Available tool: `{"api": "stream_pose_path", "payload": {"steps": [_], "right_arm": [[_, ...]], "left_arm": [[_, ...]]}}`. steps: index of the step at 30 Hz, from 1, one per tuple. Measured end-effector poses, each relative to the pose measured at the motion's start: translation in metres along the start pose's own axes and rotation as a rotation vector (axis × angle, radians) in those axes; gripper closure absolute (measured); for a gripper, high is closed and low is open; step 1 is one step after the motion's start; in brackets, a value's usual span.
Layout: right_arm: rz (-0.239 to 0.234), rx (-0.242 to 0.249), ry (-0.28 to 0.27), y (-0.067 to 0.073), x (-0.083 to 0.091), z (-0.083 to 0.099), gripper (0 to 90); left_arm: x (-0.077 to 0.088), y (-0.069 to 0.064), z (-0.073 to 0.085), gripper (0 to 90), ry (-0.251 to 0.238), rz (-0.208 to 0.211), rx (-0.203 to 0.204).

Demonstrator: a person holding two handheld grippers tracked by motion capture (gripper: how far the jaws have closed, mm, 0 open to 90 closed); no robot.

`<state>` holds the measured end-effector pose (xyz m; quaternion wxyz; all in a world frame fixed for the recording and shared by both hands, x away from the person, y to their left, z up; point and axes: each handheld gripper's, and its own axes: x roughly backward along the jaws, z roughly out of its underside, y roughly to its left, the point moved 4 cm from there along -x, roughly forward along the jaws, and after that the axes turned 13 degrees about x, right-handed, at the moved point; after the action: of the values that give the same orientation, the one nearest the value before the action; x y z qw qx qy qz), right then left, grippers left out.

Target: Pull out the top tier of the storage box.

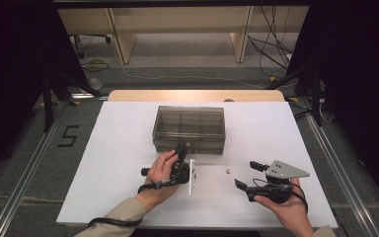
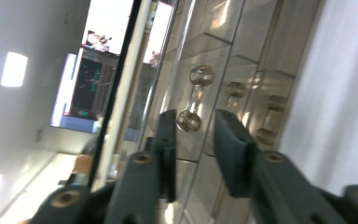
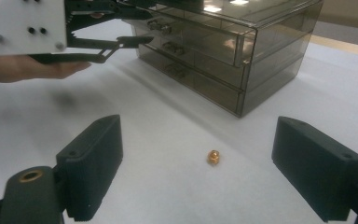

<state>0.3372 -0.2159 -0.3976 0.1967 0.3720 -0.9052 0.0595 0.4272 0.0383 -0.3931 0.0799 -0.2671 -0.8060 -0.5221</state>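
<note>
Left gripper [image 2: 193, 144]: its black fingers [image 2: 233, 144] stand parted on either side of the lower knob of a clear dumbbell-shaped drawer handle [image 2: 195, 97]; the pads do not press it, so it is released.
Drawer chest: the smoky transparent plastic drawer chest [image 1: 189, 129] sits on the white desk [image 1: 113, 148] straight ahead of the left fingers, its front touching close to their tips.
Right gripper [image 3: 200, 172]: its fingers [image 3: 91, 163] are spread wide and grasp nothing.
Brass nut: a small round brass-coloured nut [image 3: 213, 157] lies on the desk between and just ahead of the right fingers, apart from both.
In the way: the person's left hand [image 1: 162, 170] and the gripper's white plate stand between the right fingers and the chest's left end.
</note>
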Motion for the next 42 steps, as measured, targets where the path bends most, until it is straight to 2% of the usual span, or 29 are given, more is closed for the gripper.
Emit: {"api": "stream_pose_path", "payload": {"steps": [1,2,3,4,6,7,8,9,10,12,14,17,21,22,25,29,36,42], "right_arm": [[0.0,0.0,0.0,0.0,0.0,0.0,17.0],[0.0,0.001,0.0,0.0,0.0,0.0,17.1],[0.0,0.001,0.0,0.0,0.0,0.0,17.1],[0.0,0.002,0.0,0.0,0.0,0.0,17.1],[0.0,0.003,-0.001,0.0,0.0,0.0,17.0],[-0.001,0.001,0.0,0.0,0.0,0.0,17.1],[-0.001,0.002,-0.001,0.0,0.0,0.0,17.1],[-0.001,0.001,-0.001,0.0,0.0,0.0,17.1],[-0.002,0.002,-0.001,0.0,0.0,0.0,17.1],[-0.004,0.003,0.0,0.0,0.0,0.0,17.1],[-0.004,0.003,0.0,0.0,0.0,0.0,17.1],[-0.007,0.002,0.0,0.0,0.0,0.0,17.1],[-0.008,0.0,-0.001,0.001,-0.001,0.0,17.1],[-0.008,-0.001,0.0,0.001,-0.001,0.0,17.1],[-0.008,0.0,0.003,0.001,-0.001,0.0,17.1],[-0.006,-0.004,0.002,0.0,-0.001,0.001,17.1],[-0.004,-0.007,0.009,0.0,-0.002,0.001,17.1],[-0.007,-0.008,0.01,0.0,-0.002,0.001,17.0]], "left_arm": [[0.002,0.0,0.001,59.8,0.014,0.044,0.024],[0.004,0.001,0.001,55.2,0.007,0.069,0.058],[0.006,0.002,0.001,52.8,0.008,0.077,0.071],[0.008,0.003,0.002,50.4,0.021,0.102,0.093],[0.012,0.004,0.002,39.5,0.038,0.195,0.171],[0.013,0.004,0.002,36.4,0.042,0.225,0.187],[0.015,0.005,0.001,36.0,0.045,0.288,0.221],[0.017,0.006,0.001,34.3,0.041,0.326,0.254],[0.017,0.008,0.0,32.0,0.037,0.356,0.289],[0.018,0.012,-0.001,30.0,0.041,0.4,0.334],[0.018,0.018,0.0,27.1,0.054,0.462,0.382],[0.018,0.024,0.001,26.0,0.058,0.525,0.41],[0.018,0.036,0.003,25.6,0.071,0.552,0.433],[0.018,0.04,0.003,26.9,0.072,0.558,0.419],[0.019,0.049,0.002,30.4,0.065,0.569,0.426],[0.017,0.059,0.002,34.0,0.087,0.617,0.434],[0.006,0.083,0.01,41.0,0.13,0.623,0.411],[-0.004,0.096,0.014,47.8,0.148,0.635,0.385]]}}
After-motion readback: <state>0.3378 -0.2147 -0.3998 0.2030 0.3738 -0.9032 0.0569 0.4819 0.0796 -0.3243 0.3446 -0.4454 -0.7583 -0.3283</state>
